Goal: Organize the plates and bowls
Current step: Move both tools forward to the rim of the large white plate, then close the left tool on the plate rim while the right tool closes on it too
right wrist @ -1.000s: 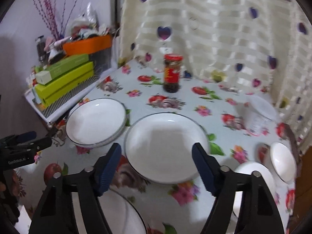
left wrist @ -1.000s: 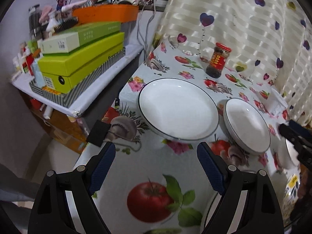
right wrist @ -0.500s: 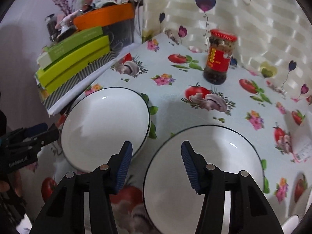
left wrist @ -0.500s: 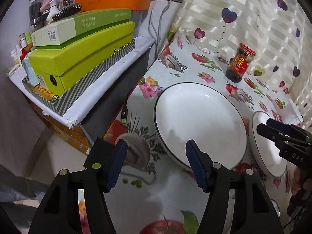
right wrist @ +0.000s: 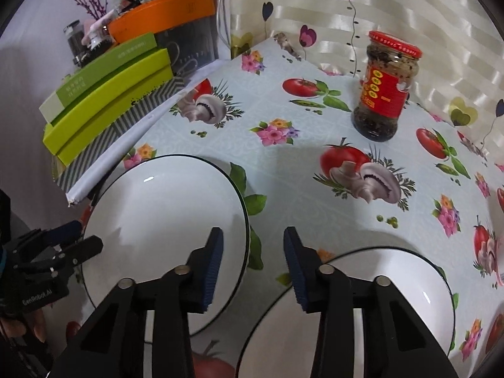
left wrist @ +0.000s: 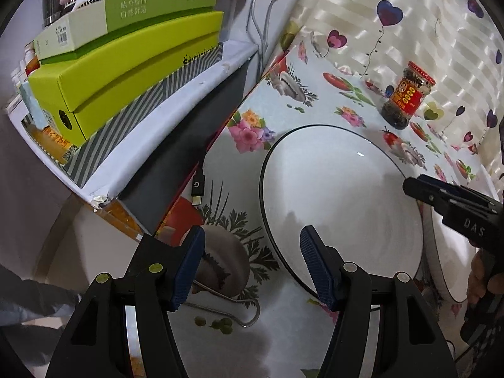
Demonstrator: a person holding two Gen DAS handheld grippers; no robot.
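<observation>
A large white plate with a dark rim (left wrist: 340, 198) lies on the flowered tablecloth; it also shows in the right wrist view (right wrist: 163, 220). My left gripper (left wrist: 252, 267) is open and astride its left rim, one finger outside, one over the plate. My right gripper (right wrist: 252, 264) is open and astride the plate's right rim. A second white plate (right wrist: 352, 308) lies to the right, partly under the right gripper; its edge shows in the left wrist view (left wrist: 447, 271). The right gripper's tip (left wrist: 441, 195) reaches over the first plate.
A red-lidded jar (right wrist: 384, 88) stands at the back by the heart-patterned curtain (right wrist: 409, 15). Stacked green boxes (left wrist: 126, 72) sit on a shelf to the left of the table, with an orange tub (right wrist: 163, 15) behind. A USB plug (left wrist: 198, 186) hangs at the table's left edge.
Both grippers have moved forward and down to the left plate. Each now straddles one side of its rim, and the jaws have narrowed somewhat.
</observation>
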